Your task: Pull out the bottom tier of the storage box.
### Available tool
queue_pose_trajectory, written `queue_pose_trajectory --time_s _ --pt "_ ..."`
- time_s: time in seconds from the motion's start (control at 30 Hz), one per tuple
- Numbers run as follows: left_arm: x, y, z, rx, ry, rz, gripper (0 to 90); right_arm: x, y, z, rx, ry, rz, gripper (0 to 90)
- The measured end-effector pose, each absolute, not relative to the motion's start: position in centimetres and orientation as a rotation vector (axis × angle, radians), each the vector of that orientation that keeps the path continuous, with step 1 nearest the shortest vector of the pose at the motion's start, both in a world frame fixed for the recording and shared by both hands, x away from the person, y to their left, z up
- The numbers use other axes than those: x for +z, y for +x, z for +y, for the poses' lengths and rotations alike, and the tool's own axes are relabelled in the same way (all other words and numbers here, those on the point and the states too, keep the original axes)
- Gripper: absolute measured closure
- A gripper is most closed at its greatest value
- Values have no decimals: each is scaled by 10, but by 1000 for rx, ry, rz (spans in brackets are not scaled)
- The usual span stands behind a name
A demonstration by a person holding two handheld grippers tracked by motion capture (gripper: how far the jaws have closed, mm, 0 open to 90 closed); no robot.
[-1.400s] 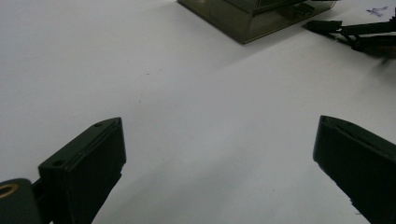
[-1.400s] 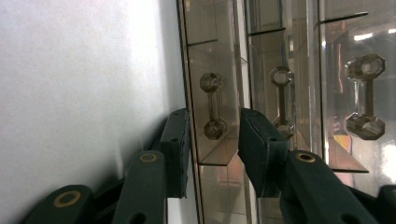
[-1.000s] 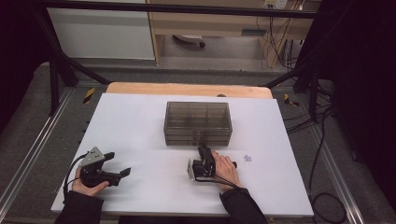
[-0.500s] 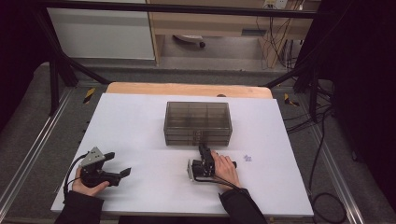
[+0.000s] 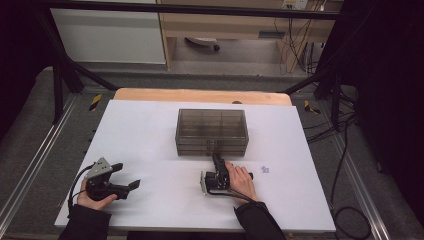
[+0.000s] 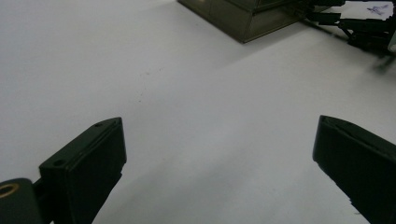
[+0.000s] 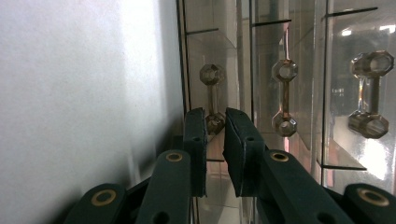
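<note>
White table: drawer handle (image 7: 212, 100) between right gripper (image 7: 215, 122) jaws.

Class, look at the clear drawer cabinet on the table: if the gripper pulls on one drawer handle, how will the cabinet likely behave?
The drawer cabinet looks like thin, see-through plastic, so probably light; it may slide on the smooth white table rather than let the drawer open. Being low and wide, it seems unlikely to tip. The handle looks glossy, perhaps slippery.

We see a white table (image 5: 150, 130) with a wooden strip along its far edge; on it stands a smoky clear drawer box (image 5: 211, 131), with a small blue mark (image 5: 265, 169) nearby
</note>
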State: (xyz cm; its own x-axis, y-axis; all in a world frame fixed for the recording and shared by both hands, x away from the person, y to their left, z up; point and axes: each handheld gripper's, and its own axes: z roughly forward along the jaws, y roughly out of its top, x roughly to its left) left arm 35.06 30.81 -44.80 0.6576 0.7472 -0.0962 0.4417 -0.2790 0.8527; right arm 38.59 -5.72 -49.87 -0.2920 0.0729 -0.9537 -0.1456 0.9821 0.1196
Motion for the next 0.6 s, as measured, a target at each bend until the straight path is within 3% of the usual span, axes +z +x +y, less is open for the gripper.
queue_pose_trajectory --time_s 0.6 --pt "-448 351 309 405 1921 933 19 -498 383 -56 211 -56 1857 805"
